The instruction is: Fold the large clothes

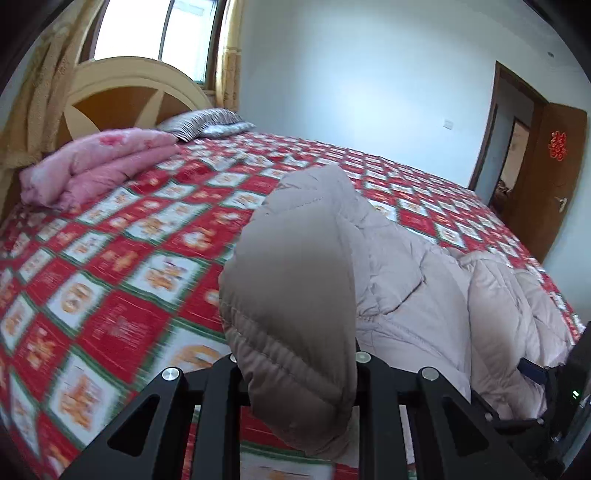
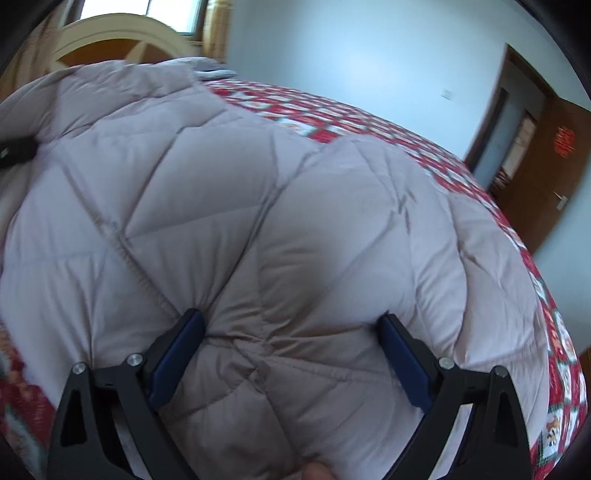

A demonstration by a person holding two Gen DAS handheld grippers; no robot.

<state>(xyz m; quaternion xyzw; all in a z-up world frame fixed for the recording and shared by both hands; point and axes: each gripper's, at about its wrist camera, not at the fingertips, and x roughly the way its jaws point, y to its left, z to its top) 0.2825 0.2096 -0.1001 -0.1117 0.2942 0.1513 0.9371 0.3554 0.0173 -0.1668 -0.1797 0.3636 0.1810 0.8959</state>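
A large beige quilted down coat (image 1: pixel 424 280) lies on the bed with the red patterned cover (image 1: pixel 110 240). My left gripper (image 1: pixel 295 369) is shut on a sleeve or edge of the coat (image 1: pixel 295 288), which stands up between its black jaws and hides the fingertips. In the right wrist view the coat (image 2: pixel 258 206) fills most of the frame. My right gripper (image 2: pixel 291 328) has its blue-padded fingers (image 2: pixel 177 358) wide apart, pressed against a puffy fold of the coat bulging between them. The right gripper also shows at the left view's right edge (image 1: pixel 554 384).
A folded pink quilt (image 1: pixel 99 162) and a striped pillow (image 1: pixel 207 123) lie by the wooden headboard (image 1: pixel 122 85). A window (image 1: pixel 155 33) is behind it. An open brown door (image 1: pixel 543 177) is at the far right, past the bed's edge.
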